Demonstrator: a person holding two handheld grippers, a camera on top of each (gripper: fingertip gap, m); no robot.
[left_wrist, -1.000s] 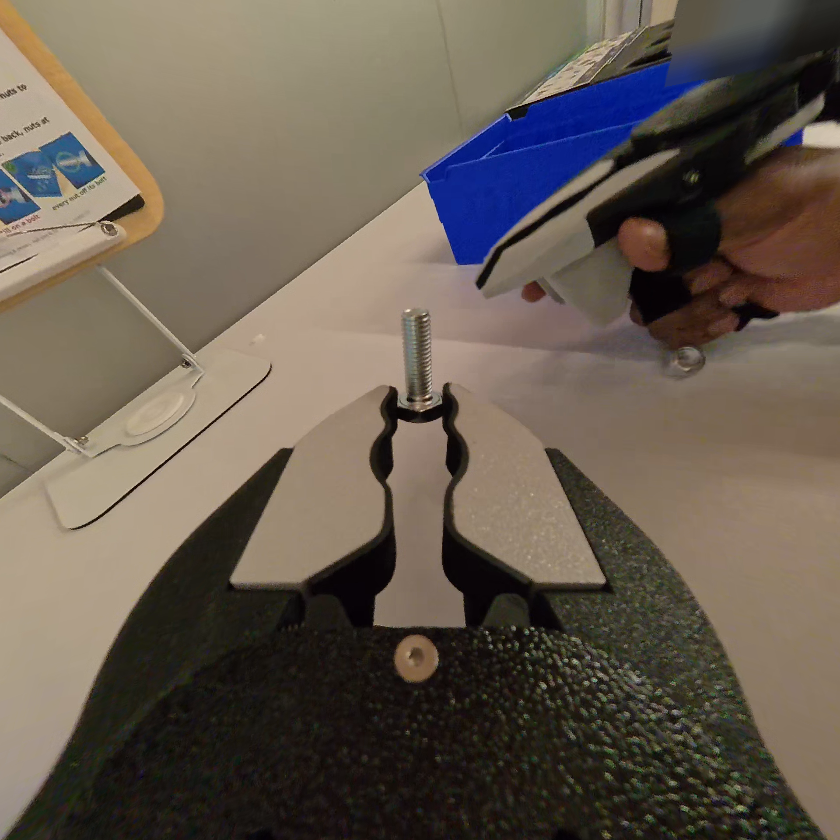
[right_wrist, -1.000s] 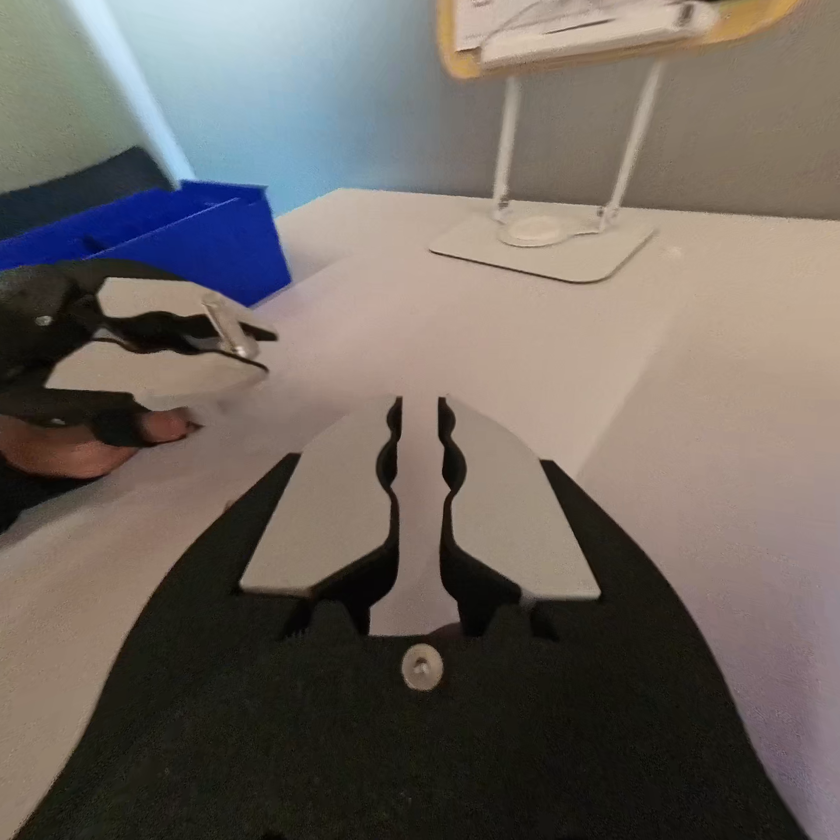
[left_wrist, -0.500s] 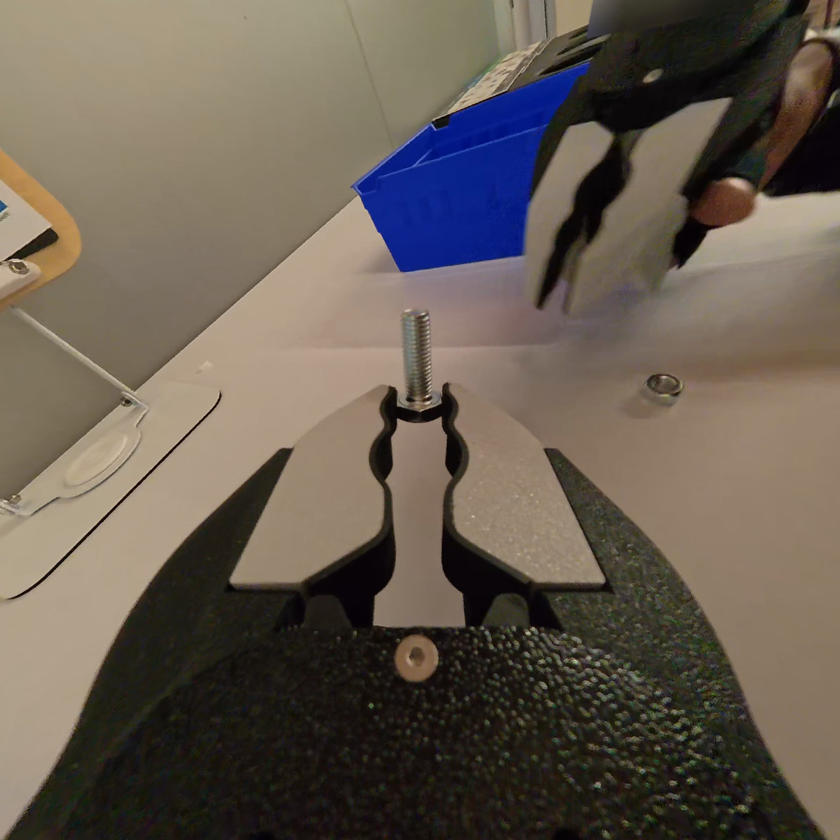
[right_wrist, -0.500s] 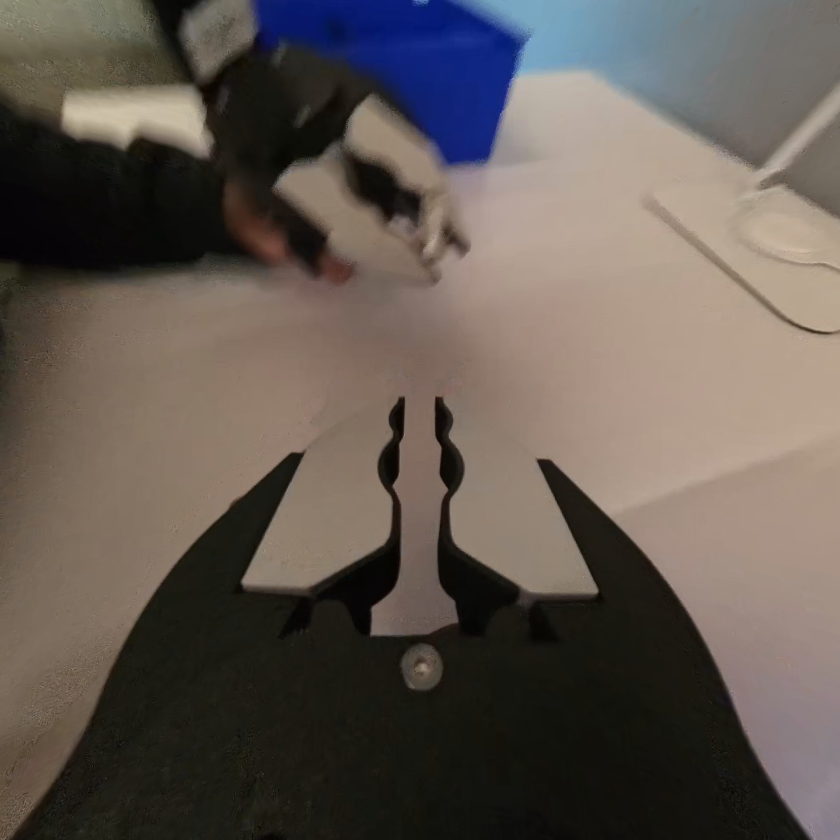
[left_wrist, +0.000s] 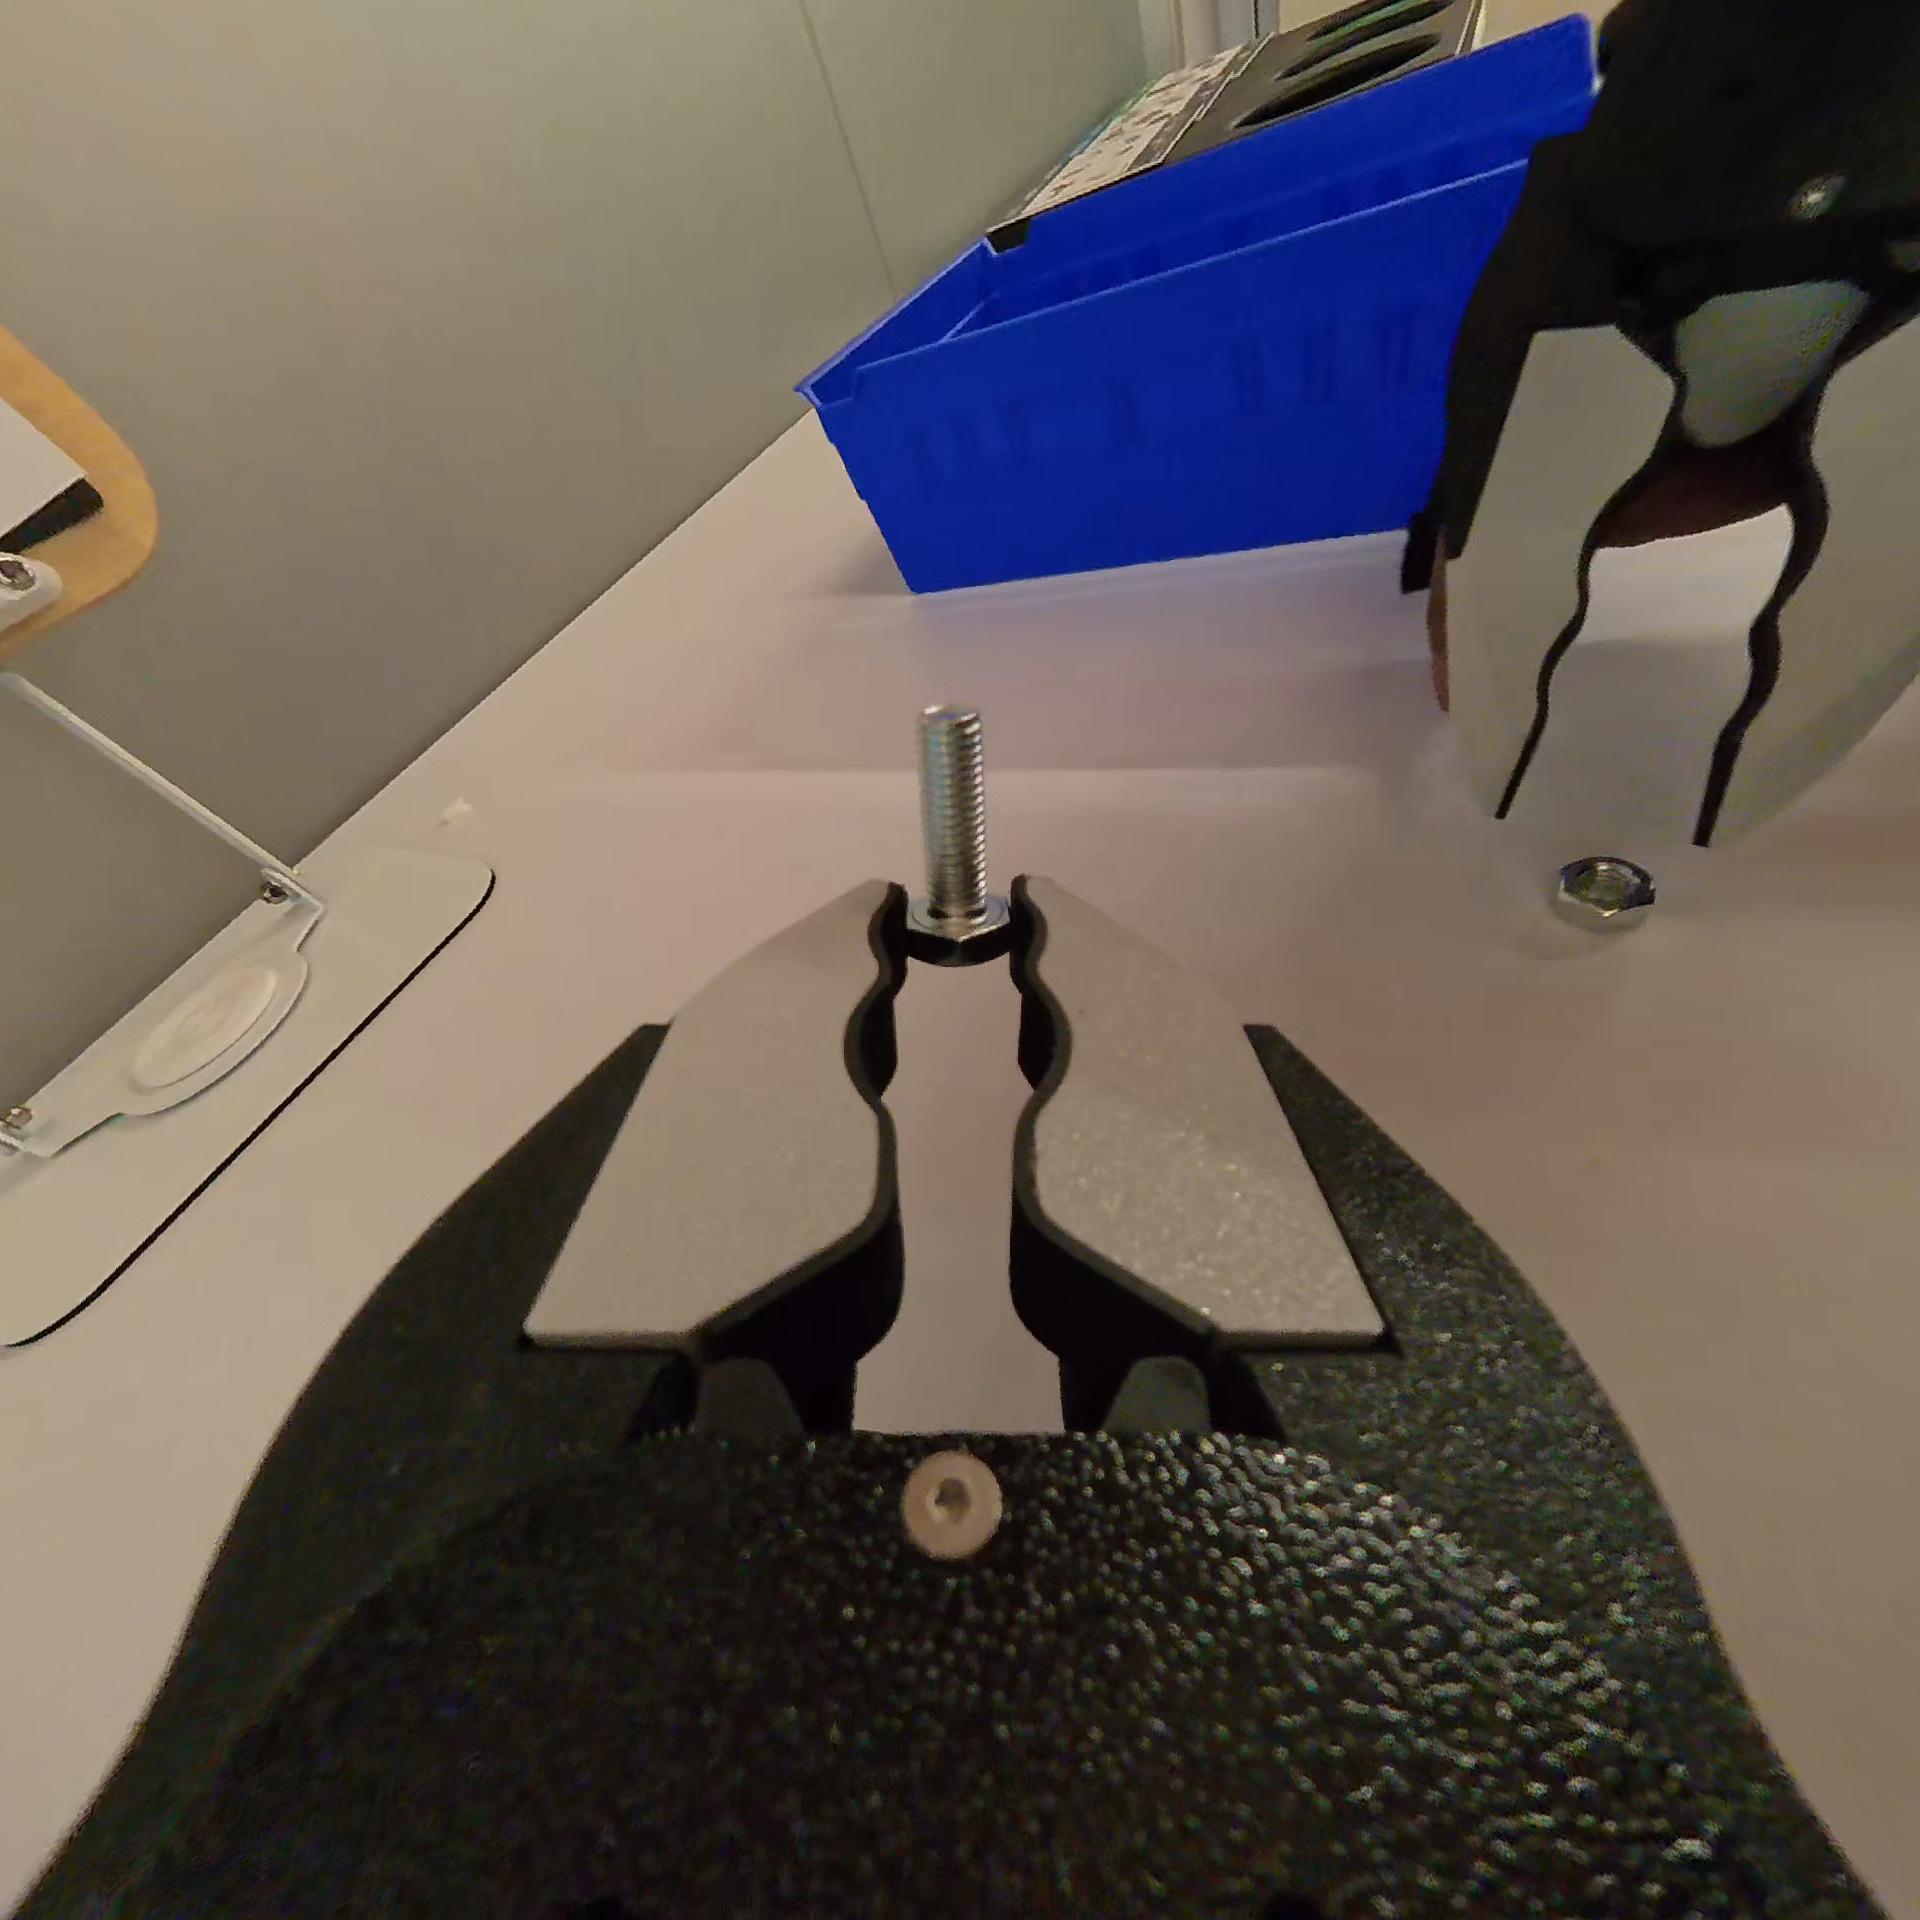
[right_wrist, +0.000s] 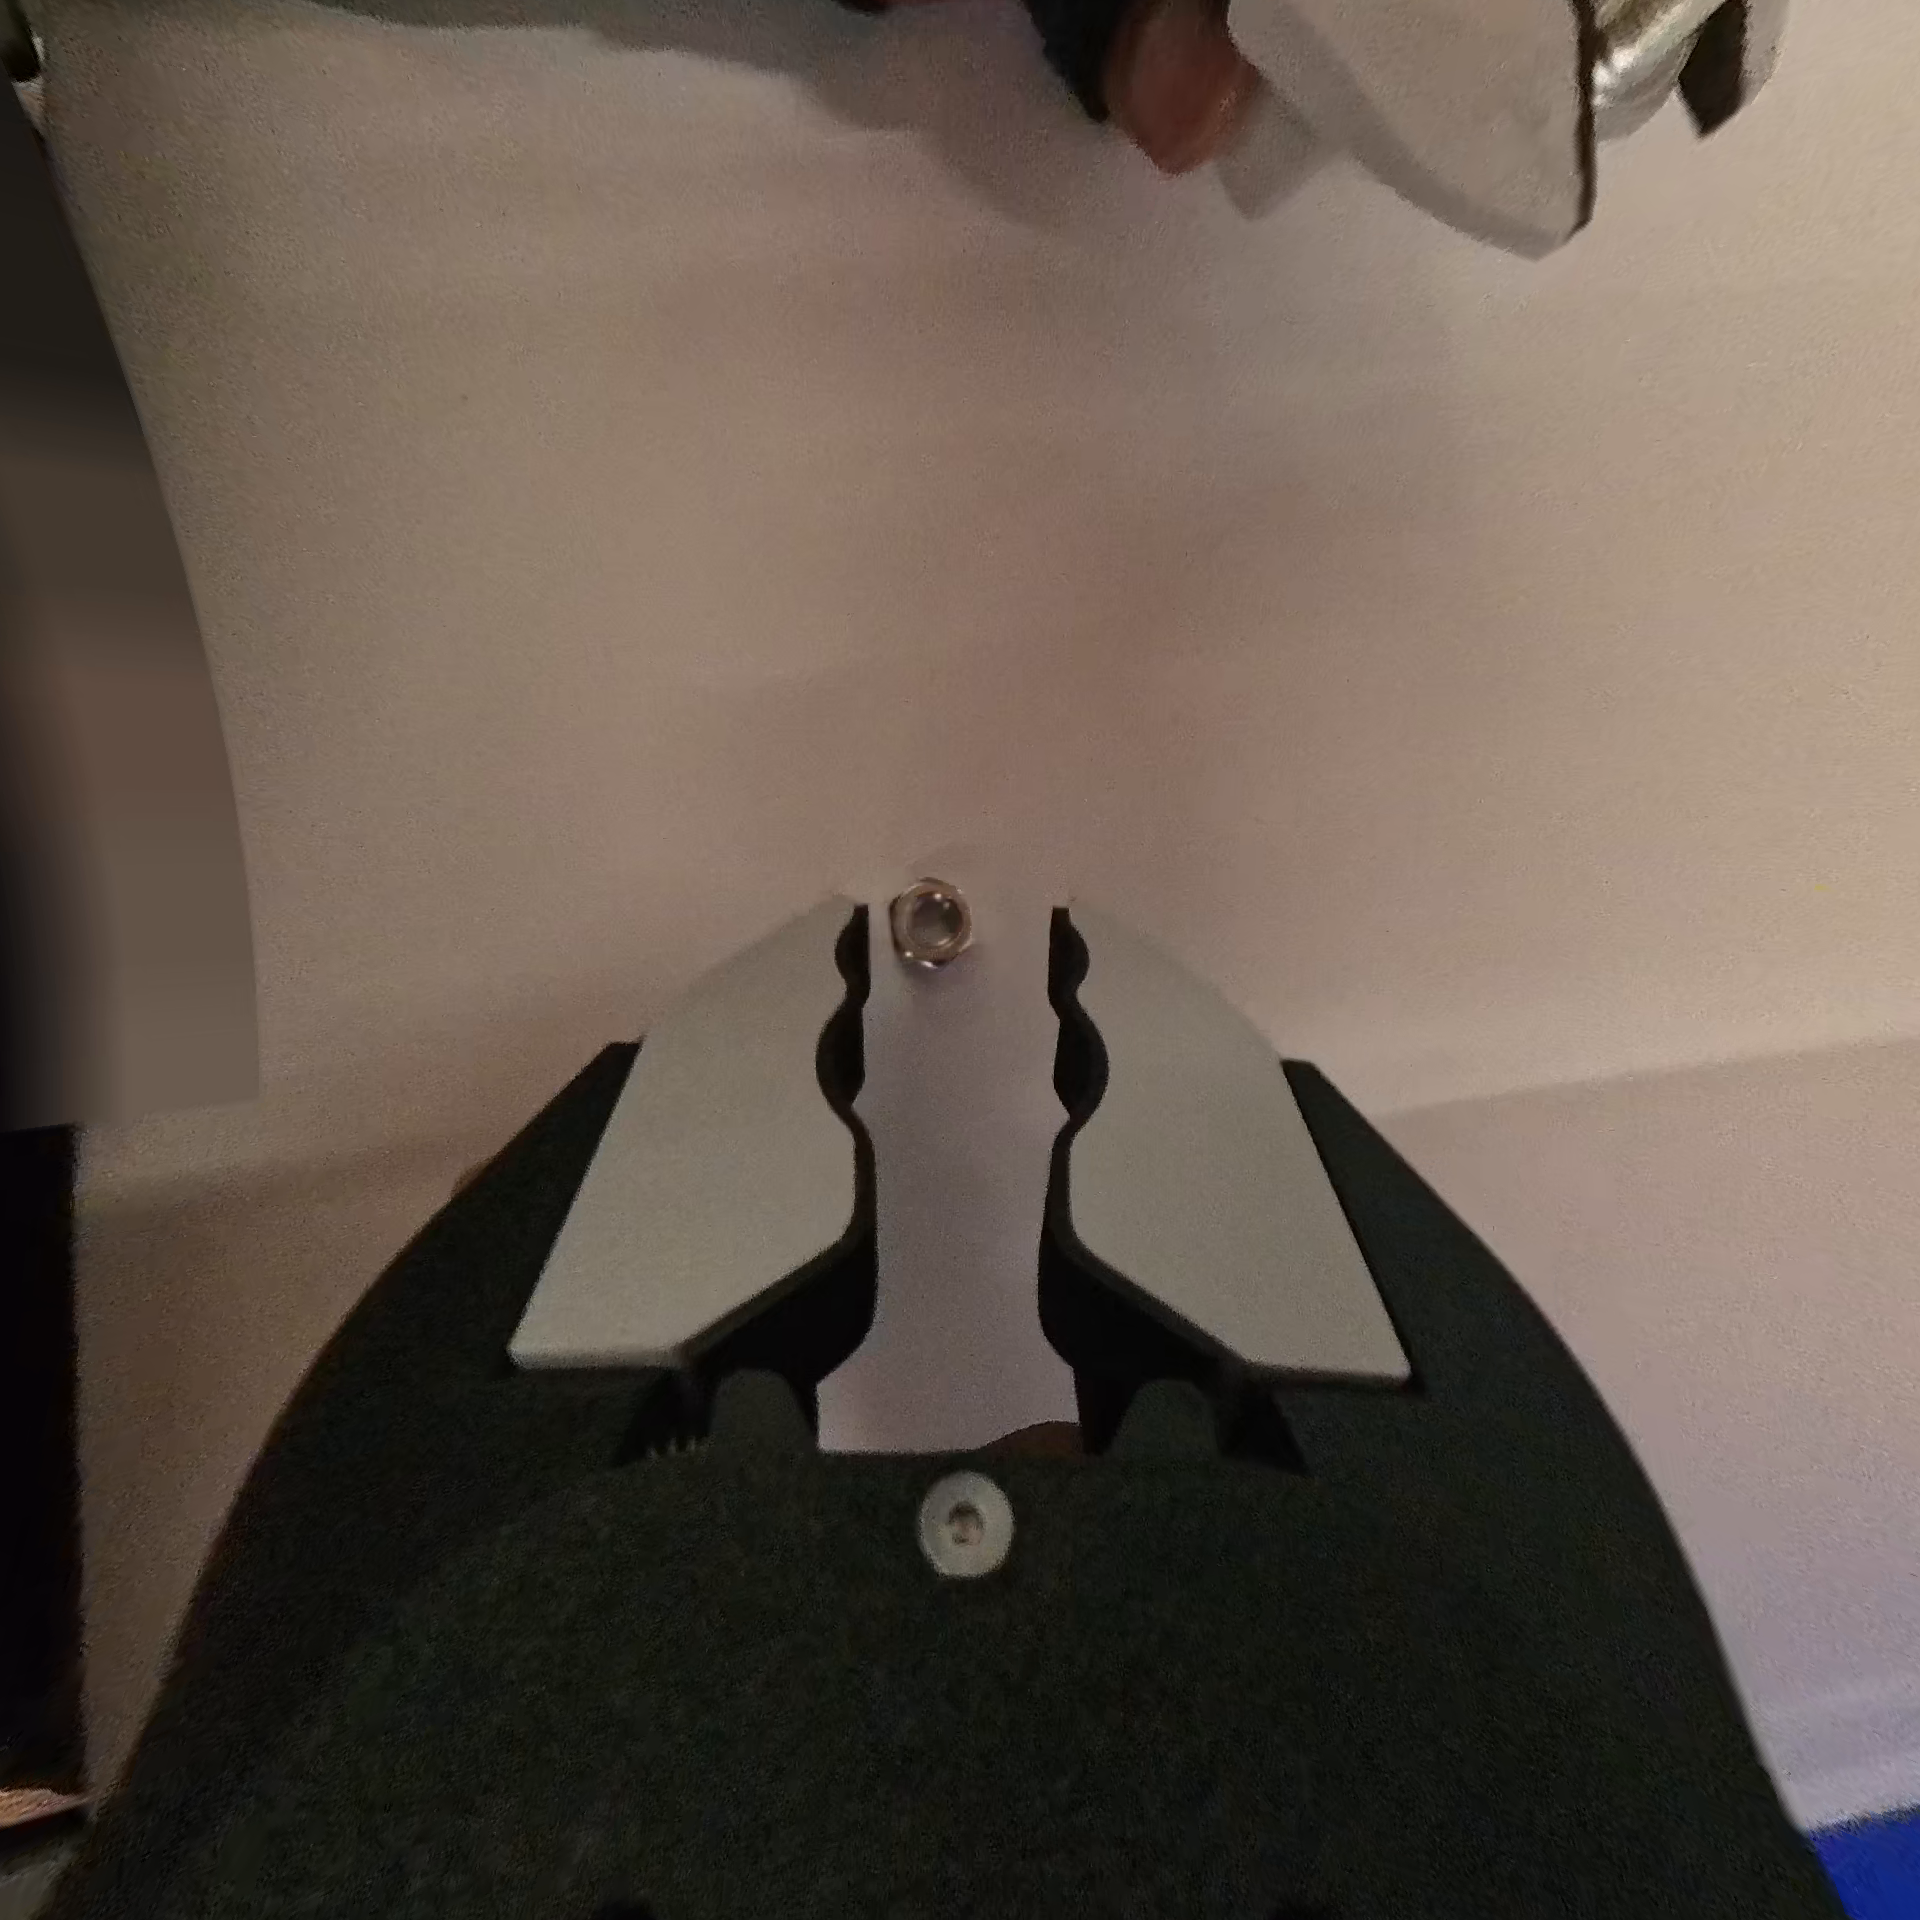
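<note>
My left gripper (left_wrist: 953, 899) is shut on the hex head of a silver bolt (left_wrist: 950, 821), whose threaded shaft stands upright above the fingertips. My right gripper (right_wrist: 954, 920) is open and points down at the white table (right_wrist: 935, 520). A small silver hex nut (right_wrist: 930, 925) lies flat on the table between its fingertips, nearer the left one, with a gap to both. In the left wrist view the right gripper (left_wrist: 1605, 826) hangs just above the same nut (left_wrist: 1605, 888), to the right of the bolt. The left gripper also shows at the top right of the right wrist view (right_wrist: 1590, 114).
A blue plastic bin (left_wrist: 1164, 405) stands at the back of the table, with a dark tray behind it. A white stand base (left_wrist: 208, 1039) carrying a wooden board (left_wrist: 94, 520) is at the left. A grey wall runs behind.
My right gripper swung over and came down over the nut, and its jaws opened wider. My left gripper kept its hold on the bolt and turned a little towards the bin.
</note>
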